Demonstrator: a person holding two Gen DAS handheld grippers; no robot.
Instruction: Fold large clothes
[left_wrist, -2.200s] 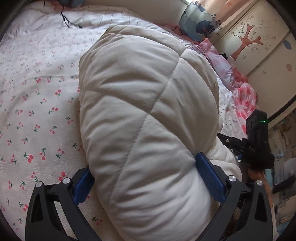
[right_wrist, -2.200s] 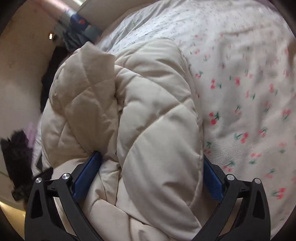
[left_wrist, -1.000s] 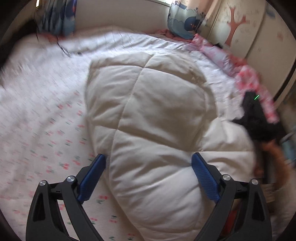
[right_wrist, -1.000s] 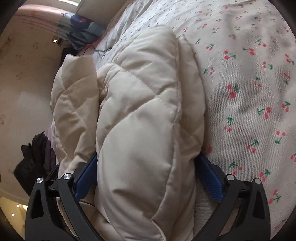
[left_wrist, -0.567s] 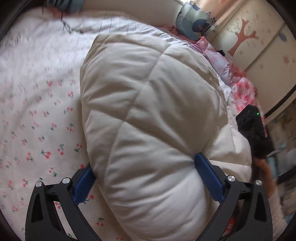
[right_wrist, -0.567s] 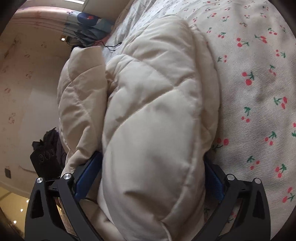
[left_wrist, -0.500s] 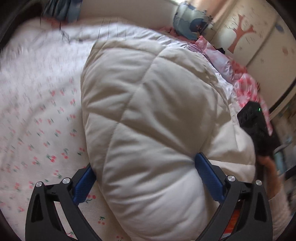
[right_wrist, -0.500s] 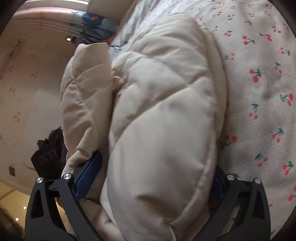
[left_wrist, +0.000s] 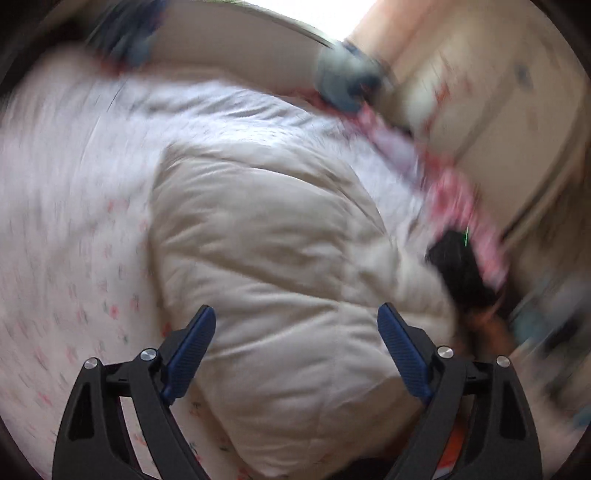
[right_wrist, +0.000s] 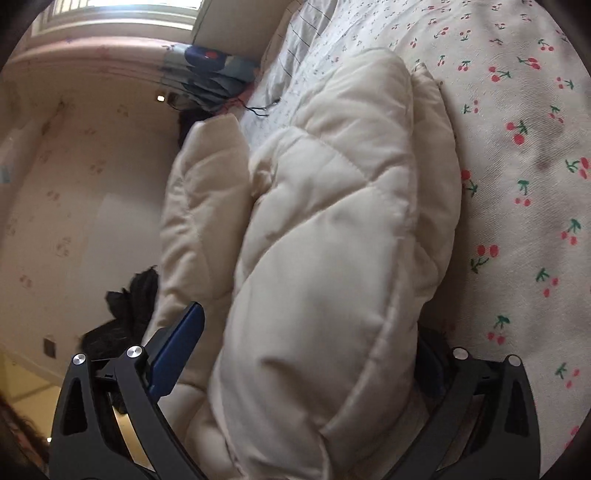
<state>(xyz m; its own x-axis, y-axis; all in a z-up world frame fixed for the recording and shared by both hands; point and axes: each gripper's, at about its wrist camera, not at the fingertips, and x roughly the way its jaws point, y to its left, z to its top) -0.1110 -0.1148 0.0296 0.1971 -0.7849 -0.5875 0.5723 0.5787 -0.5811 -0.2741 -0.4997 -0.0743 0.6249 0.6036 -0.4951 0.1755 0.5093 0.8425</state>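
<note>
A cream quilted coat (left_wrist: 266, 240) lies bundled in thick folds on a bed with a cherry-print sheet (left_wrist: 74, 221). The left wrist view is blurred by motion. My left gripper (left_wrist: 297, 347) hovers over the coat's near end. Its jaws are closing, and both blue pads (left_wrist: 192, 347) stand clear of the fabric. In the right wrist view a fat fold of the coat (right_wrist: 332, 221) bulges between the jaws of my right gripper (right_wrist: 306, 354). The left pad (right_wrist: 177, 347) stands apart from that fold. The fold hides the right pad.
The right hand's black gripper body (left_wrist: 458, 266) shows beyond the coat. Pink bedding (left_wrist: 454, 199) and a wardrobe (left_wrist: 517, 122) are at the right. Blue cushions (right_wrist: 210, 70) lie at the headboard. The sheet (right_wrist: 517, 184) runs to the right of the coat, and a wall (right_wrist: 74, 184) stands at the left.
The left gripper has drawn back off the coat, and its pads no longer flank the bundle. In the right view the left pad has come away from the fold.
</note>
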